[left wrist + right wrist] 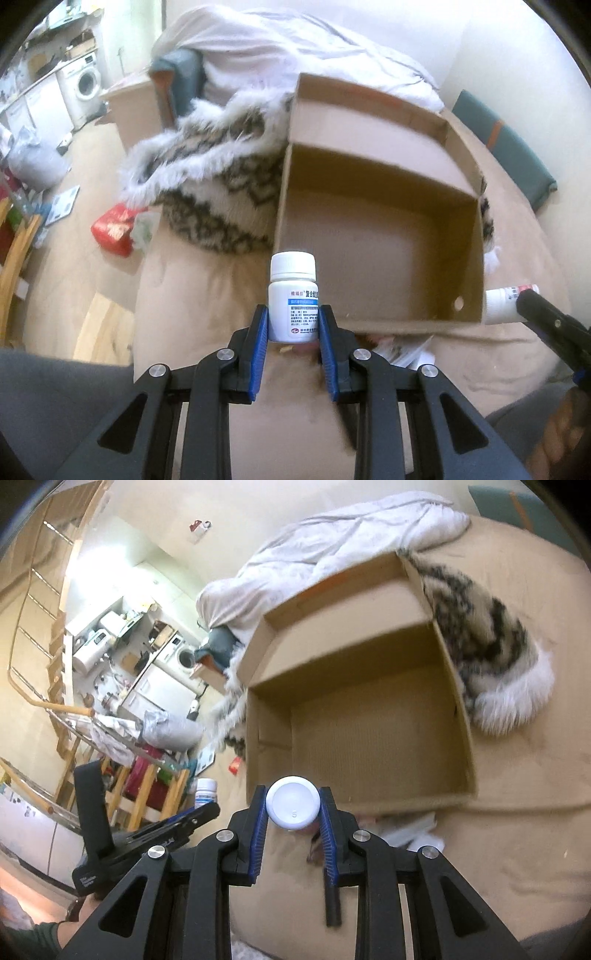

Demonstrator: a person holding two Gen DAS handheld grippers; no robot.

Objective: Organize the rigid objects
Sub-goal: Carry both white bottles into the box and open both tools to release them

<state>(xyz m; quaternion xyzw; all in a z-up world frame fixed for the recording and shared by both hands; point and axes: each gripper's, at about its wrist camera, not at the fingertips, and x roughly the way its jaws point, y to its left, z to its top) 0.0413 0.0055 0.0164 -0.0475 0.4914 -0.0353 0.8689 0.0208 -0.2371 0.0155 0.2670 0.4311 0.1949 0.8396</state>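
My left gripper [293, 321] is shut on an upright white pill bottle [293, 295] with a blue label, held just before the near wall of an open cardboard box [380, 236]. My right gripper [293, 805] is shut on a second white bottle [293, 803], seen from its cap end, also just before the box [362, 716]. The box looks empty inside. The right gripper [532, 306] and its bottle [504, 304] show at the right of the left wrist view. The left gripper [201, 814] and its bottle [205, 792] show at the left of the right wrist view.
The box sits on a beige bed cover [207, 280]. A furry patterned blanket [214, 184] lies beside the box and a white duvet [332, 546] behind it. Loose packets [410, 830] lie under the box's near edge. A cluttered floor and washing machine [86, 83] are far left.
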